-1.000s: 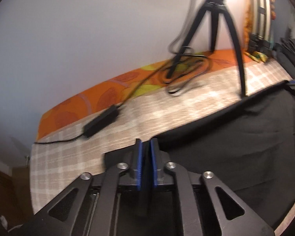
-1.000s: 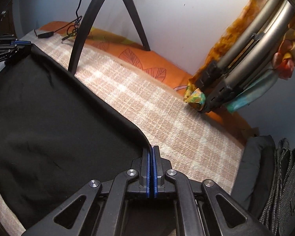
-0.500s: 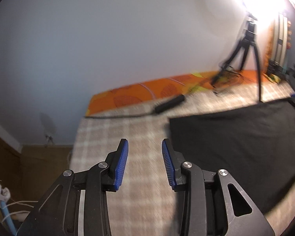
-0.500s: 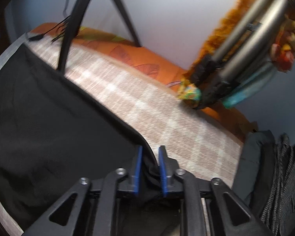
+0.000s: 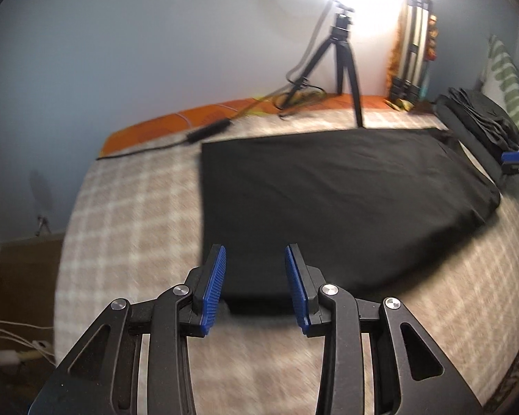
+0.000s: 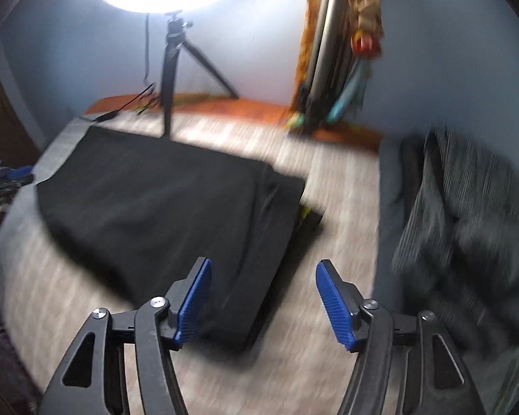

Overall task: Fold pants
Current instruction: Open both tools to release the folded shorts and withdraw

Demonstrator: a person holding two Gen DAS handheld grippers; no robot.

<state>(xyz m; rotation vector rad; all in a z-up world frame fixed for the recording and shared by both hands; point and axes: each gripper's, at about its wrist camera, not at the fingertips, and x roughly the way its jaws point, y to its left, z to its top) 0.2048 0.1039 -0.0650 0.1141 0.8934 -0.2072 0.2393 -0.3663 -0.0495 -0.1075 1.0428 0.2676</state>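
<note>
Black pants (image 5: 328,190) lie folded flat as a long dark panel on the checked bed cover (image 5: 128,214). In the left wrist view my left gripper (image 5: 255,285) hovers above their near left corner, jaws apart, nothing between the blue pads. The right wrist view shows the same pants (image 6: 162,204) from the other end. My right gripper (image 6: 263,302) hangs over their near right corner; its jaws are opening and nothing is gripped. That right gripper (image 5: 515,159) also peeks in at the far right of the left wrist view.
A ring light on a tripod (image 5: 342,65) stands at the back of the bed, its cable and black adapter (image 5: 209,130) trailing left. A pile of dark clothes (image 6: 460,228) lies to the right. Folded metal poles (image 6: 332,55) lean in the corner.
Both grippers let go of the pants' edge, opened and pulled back and up. The pants now lie flat on the bed, seen whole from farther away.
</note>
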